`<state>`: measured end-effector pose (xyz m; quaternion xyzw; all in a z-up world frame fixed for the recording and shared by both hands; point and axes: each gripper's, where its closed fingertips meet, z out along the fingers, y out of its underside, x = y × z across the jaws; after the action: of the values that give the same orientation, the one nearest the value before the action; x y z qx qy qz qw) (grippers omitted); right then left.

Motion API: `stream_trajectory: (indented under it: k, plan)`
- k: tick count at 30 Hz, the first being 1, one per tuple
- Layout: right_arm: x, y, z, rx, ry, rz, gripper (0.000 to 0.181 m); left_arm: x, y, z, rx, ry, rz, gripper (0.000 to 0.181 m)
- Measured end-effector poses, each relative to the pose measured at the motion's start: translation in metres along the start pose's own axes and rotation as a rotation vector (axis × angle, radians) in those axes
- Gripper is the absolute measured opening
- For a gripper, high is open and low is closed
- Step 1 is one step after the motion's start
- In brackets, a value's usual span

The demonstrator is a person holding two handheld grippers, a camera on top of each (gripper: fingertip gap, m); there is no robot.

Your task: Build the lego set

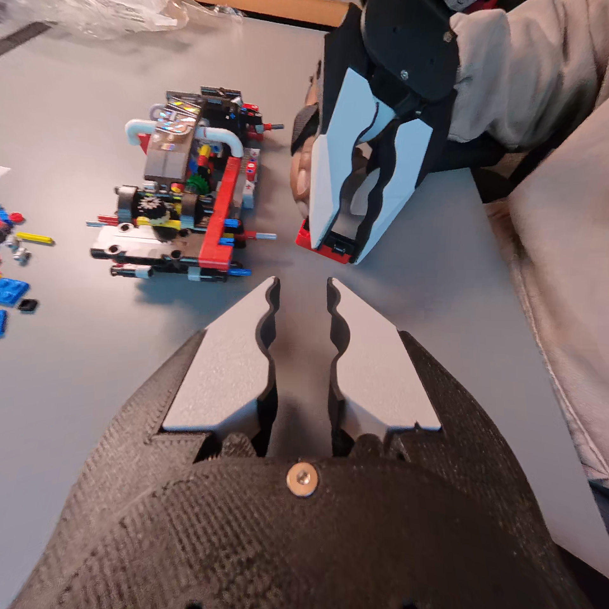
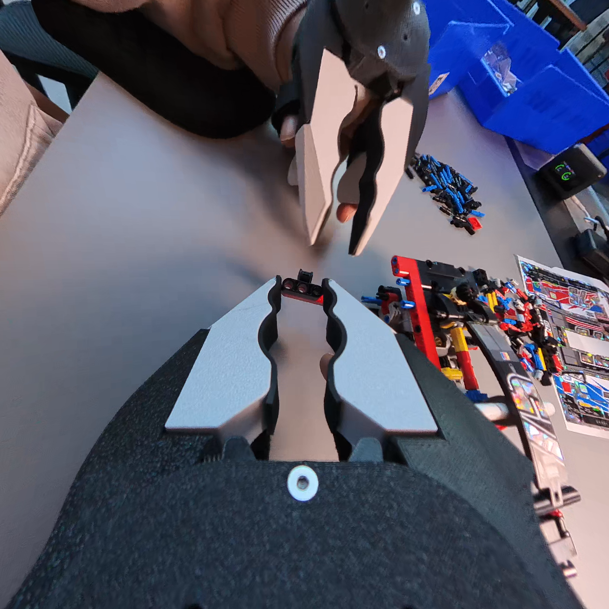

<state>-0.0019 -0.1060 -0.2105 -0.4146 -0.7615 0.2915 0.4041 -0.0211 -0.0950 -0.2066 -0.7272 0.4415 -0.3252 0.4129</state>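
Note:
A half-built lego car (image 1: 184, 194) with a red side beam, grey panels and gears lies on the grey table (image 1: 82, 362); it also shows in the right wrist view (image 2: 438, 316). My right gripper (image 2: 301, 283) is shut on a small red and black lego piece (image 2: 301, 290), held at its fingertips just above the table. The same gripper (image 1: 333, 250) and its red piece (image 1: 324, 252) show in the left wrist view, right of the car. My left gripper (image 1: 303, 280) is open and empty, just in front of the car; it shows from afar in the right wrist view (image 2: 333, 247).
Loose blue, yellow and red lego parts (image 1: 13, 263) lie at the left. A pile of blue and black pins (image 2: 448, 191), a sticker sheet (image 2: 573, 339), blue bins (image 2: 540, 82) and a black device (image 2: 566, 171) stand at the right. A plastic bag (image 1: 108, 16) lies at the back. The tips of both grippers are at nearly the same place.

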Motion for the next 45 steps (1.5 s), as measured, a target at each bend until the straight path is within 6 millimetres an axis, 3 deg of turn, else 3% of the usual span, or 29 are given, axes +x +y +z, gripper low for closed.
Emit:
stream_trajectory:
  k: [4,6,9,14,22,25,28,33,37,41,45]
  plan:
    - [0.001,-0.010,0.001,0.014,0.048,-0.073,0.022,0.028,-0.010,0.004,0.050,0.164,-0.050,0.038]
    - [0.003,-0.019,-0.002,0.029,0.095,-0.146,0.022,0.028,-0.014,0.008,0.059,0.173,-0.117,0.046]
    - [0.008,-0.028,-0.004,0.018,0.189,-0.275,0.022,0.031,-0.024,0.011,0.114,0.219,-0.196,0.043]
    - [0.027,-0.024,-0.008,-0.045,0.348,-0.359,0.022,0.019,-0.032,0.010,0.170,0.200,-0.290,0.027]
    - [0.041,-0.030,-0.013,-0.063,0.488,-0.435,0.022,0.010,-0.051,0.003,0.308,0.207,-0.425,0.032]
    - [0.044,-0.030,-0.011,-0.073,0.530,-0.420,0.022,0.000,-0.048,0.007,0.303,0.145,-0.460,0.015]
    - [0.047,-0.028,-0.009,-0.095,0.552,-0.398,0.022,-0.004,-0.046,0.007,0.287,0.118,-0.453,0.015]
    - [0.042,-0.025,-0.005,-0.056,0.462,-0.305,0.025,-0.010,-0.038,0.004,0.237,0.078,-0.421,0.014]
    - [0.038,-0.027,-0.015,0.037,0.342,-0.179,0.028,-0.009,-0.031,0.001,0.188,0.091,-0.408,0.014]
    - [0.027,-0.009,-0.016,0.014,0.190,-0.098,0.032,-0.001,-0.020,0.010,0.109,0.120,-0.388,0.014]
    - [0.021,-0.009,-0.016,0.041,0.131,-0.037,0.025,0.010,-0.011,0.020,0.037,0.151,-0.349,0.014]
